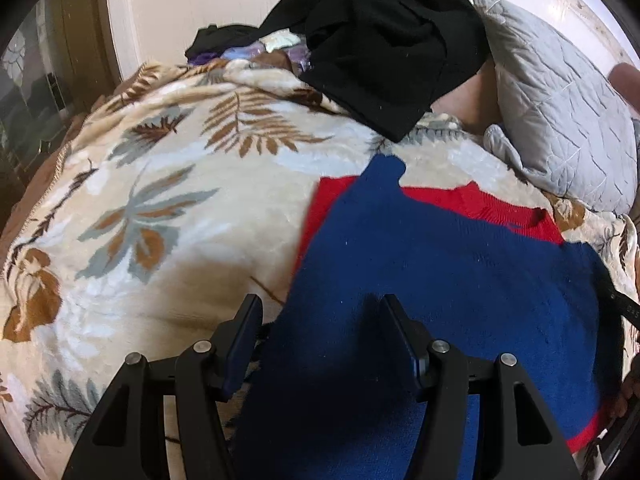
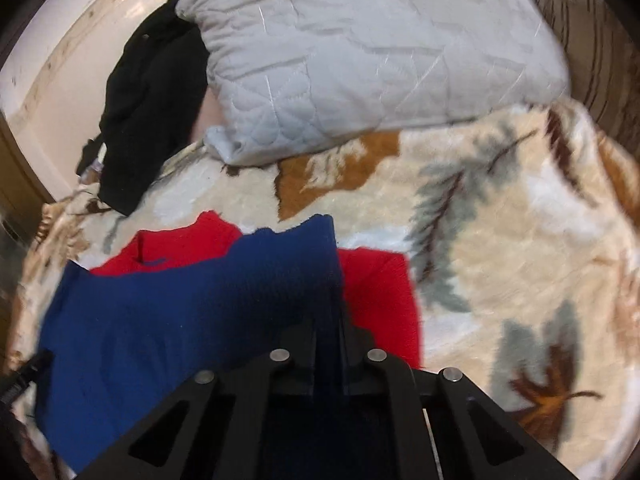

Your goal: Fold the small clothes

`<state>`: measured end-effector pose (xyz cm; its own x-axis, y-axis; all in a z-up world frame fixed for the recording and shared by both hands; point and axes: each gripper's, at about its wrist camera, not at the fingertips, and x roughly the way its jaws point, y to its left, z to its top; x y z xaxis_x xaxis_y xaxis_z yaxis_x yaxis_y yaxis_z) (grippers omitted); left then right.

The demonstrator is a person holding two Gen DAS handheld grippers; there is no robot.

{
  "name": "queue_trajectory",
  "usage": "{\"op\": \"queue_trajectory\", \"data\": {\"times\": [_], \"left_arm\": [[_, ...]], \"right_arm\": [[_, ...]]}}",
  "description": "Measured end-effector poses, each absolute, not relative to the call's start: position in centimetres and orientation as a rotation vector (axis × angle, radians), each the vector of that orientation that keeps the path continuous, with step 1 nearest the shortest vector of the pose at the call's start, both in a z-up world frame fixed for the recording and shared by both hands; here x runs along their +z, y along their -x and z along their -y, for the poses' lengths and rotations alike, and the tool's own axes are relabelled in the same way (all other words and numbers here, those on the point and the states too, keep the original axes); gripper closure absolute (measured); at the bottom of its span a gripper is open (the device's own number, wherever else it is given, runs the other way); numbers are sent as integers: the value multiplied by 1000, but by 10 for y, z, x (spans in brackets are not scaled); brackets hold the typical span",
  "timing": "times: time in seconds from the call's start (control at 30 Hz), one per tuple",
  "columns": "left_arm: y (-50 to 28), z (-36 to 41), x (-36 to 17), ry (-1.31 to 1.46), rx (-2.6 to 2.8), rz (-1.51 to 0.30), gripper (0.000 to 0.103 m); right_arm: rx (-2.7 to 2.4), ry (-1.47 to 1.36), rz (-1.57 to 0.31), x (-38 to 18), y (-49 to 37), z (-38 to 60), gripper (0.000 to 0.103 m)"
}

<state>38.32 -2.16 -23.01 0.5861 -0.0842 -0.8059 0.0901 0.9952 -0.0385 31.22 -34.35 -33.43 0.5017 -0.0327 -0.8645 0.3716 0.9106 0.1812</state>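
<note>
I'm looking down at one bed spread with a single cream blanket [image 1: 168, 208] printed with brown and grey-blue leaves. One grey quilted pillow [image 2: 360, 60] lies at the far side, and just beside it I count one heap of black clothes [image 1: 384, 40], with a few small pale and purple pieces poking out behind it that I can't identify.

The task's thing is one small knitted garment [image 1: 420, 264] in navy blue and red, lying on the blanket directly in front of both cameras, nearer me than the pillow. The blue layer lies on top, with red showing along its far edge, at one side and in a thin strip at the near corner. A narrow blue flap points away toward the black heap.

I have two tongs in play. The left tongs [image 1: 320, 344] tilt steeply down over the garment's near left edge; the jaws stand released, well apart, one finger over the blanket and the other over the blue knit, nothing pressed between them. The right tongs [image 2: 328, 344] also slant steeply down and are clenched on the blue knit, a fold of which runs up from between the closed jaws. That view is blurred.
</note>
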Motion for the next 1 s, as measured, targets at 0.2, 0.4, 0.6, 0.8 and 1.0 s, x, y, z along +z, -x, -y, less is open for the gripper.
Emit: {"op": "queue_trajectory", "data": {"times": [0.2, 0.4, 0.6, 0.8, 1.0], "left_arm": [[-385, 27, -234, -39, -79, -953, 41], [-374, 37, -221, -45, -131, -909, 41], [-345, 61, -183, -56, -242, -783, 31], [-315, 76, -156, -77, -305, -702, 25], [-291, 88, -140, -106, -344, -663, 24]], "right_arm": [[-269, -421, -1068, -352, -300, 365, 92], [-296, -400, -1006, -311, -297, 363, 90], [-357, -218, -828, -247, -276, 343, 76], [-397, -164, -662, -200, -239, 331, 30], [-468, -86, -610, -167, -210, 321, 30]]}}
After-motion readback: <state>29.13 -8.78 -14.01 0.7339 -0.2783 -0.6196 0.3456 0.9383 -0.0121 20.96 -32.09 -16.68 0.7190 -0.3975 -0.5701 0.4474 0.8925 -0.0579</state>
